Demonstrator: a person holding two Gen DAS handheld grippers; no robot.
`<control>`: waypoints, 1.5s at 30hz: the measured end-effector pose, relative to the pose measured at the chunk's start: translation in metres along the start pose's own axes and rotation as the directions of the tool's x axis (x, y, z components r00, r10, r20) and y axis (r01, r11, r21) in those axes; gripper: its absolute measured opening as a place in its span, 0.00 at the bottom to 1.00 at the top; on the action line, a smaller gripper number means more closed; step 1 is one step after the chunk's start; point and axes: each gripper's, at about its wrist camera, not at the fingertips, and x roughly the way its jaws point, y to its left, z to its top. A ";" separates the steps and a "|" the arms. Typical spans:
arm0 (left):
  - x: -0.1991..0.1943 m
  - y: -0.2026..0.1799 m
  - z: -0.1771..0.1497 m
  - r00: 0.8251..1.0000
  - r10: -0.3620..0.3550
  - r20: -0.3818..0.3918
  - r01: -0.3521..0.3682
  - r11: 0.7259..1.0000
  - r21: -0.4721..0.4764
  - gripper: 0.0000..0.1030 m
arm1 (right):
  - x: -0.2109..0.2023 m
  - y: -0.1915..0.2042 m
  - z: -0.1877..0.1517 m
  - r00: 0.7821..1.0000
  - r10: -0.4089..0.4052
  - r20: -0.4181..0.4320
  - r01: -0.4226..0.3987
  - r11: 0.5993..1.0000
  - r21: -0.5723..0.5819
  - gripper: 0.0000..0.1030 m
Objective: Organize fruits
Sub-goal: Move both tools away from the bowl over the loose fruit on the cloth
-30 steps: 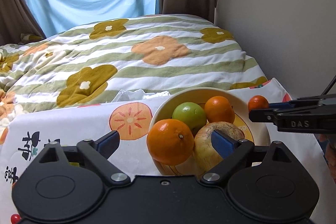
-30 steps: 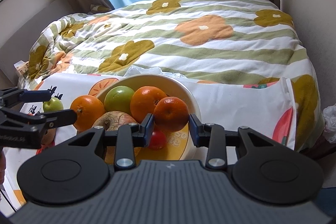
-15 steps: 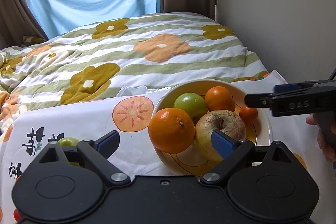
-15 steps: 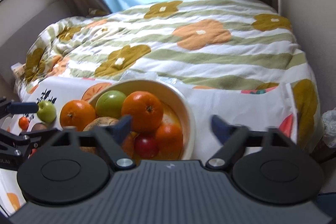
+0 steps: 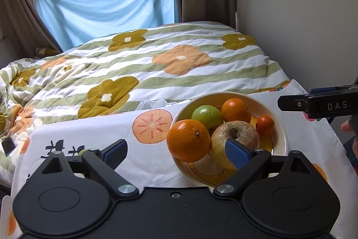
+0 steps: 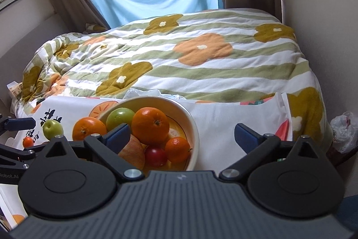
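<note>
Your right gripper (image 6: 182,134) stands spread wide with nothing between the blue pads; it hangs above the near right rim of the bowl (image 6: 194,127). Its jaws have just been opening. Your left gripper (image 5: 176,151) is also spread wide and empty, its right pad in front of the pale apple (image 5: 237,133) in that view, whether touching I cannot tell. The bowl sits on a white cloth (image 5: 145,162) printed with orange fruit slices, at the foot of a striped, flowered quilt (image 5: 156,64). In the bowl: a large orange (image 5: 189,142) at the near left rim, a green apple (image 5: 207,114) behind it, a second orange (image 5: 236,110) beside that, the pale apple in front, a mandarin (image 6: 177,149) near the right wall, and a small red fruit (image 6: 156,156) just beside the mandarin, seen only from the right wrist. Outside the bowl, on the cloth to its left, lie a small green apple (image 6: 53,128) and a tiny orange fruit (image 6: 28,141), near the left gripper's fingers. A fingertip (image 5: 345,127) shows at the right edge under the right gripper.
</note>
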 end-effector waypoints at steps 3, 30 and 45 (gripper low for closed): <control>-0.014 0.002 -0.001 1.000 0.010 0.019 -0.009 1.000 -0.007 0.94 | -0.015 0.008 0.001 1.000 -0.004 0.010 0.004 1.000 -0.005 1.00; -0.138 0.119 -0.069 0.983 0.141 0.116 -0.132 0.988 -0.085 0.95 | -0.086 0.171 -0.027 1.000 0.024 0.020 -0.023 0.999 -0.037 1.00; -0.073 0.229 -0.133 0.998 0.056 -0.020 -0.055 0.996 0.071 0.94 | 0.002 0.268 -0.079 0.999 -0.037 -0.031 0.038 0.998 0.048 1.00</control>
